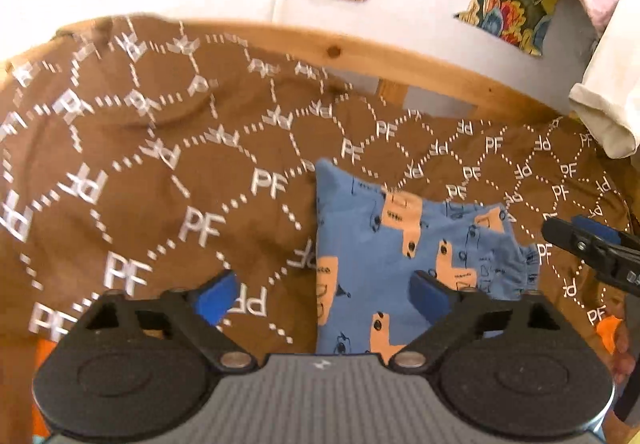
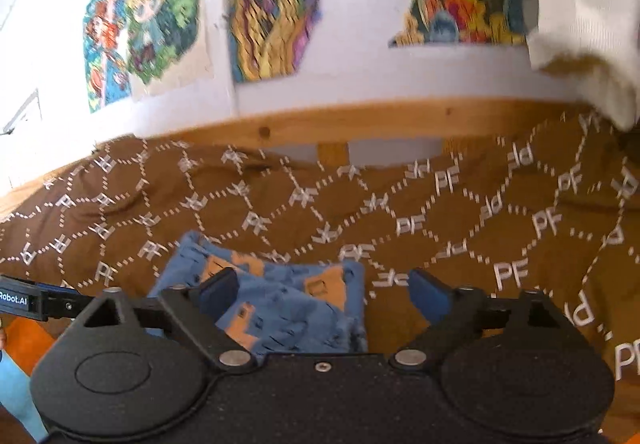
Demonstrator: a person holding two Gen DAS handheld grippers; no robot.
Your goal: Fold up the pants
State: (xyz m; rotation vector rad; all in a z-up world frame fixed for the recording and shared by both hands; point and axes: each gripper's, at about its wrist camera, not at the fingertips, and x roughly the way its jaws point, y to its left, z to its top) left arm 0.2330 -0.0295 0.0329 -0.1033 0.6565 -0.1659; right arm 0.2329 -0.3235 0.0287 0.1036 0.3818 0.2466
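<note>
Brown bedspread (image 1: 168, 179) printed "PF" reaches the wooden bed rail (image 1: 400, 59), much cloth free. Folded blue pants (image 1: 384, 244) lie nearer its right side. Left gripper (image 1: 326, 294) and right gripper (image 2: 324, 294) spread wide, empty.

Left wrist view: angled down from close above the folded pants (image 1: 404, 256), over the brown bedspread (image 1: 160, 171), toward the wooden rail (image 1: 360, 51). Right wrist view: flatter, from the pants' other side, taking in more wall. Shared: pants (image 2: 280, 296), bedspread (image 2: 460, 211), rail (image 2: 360, 123).
</note>
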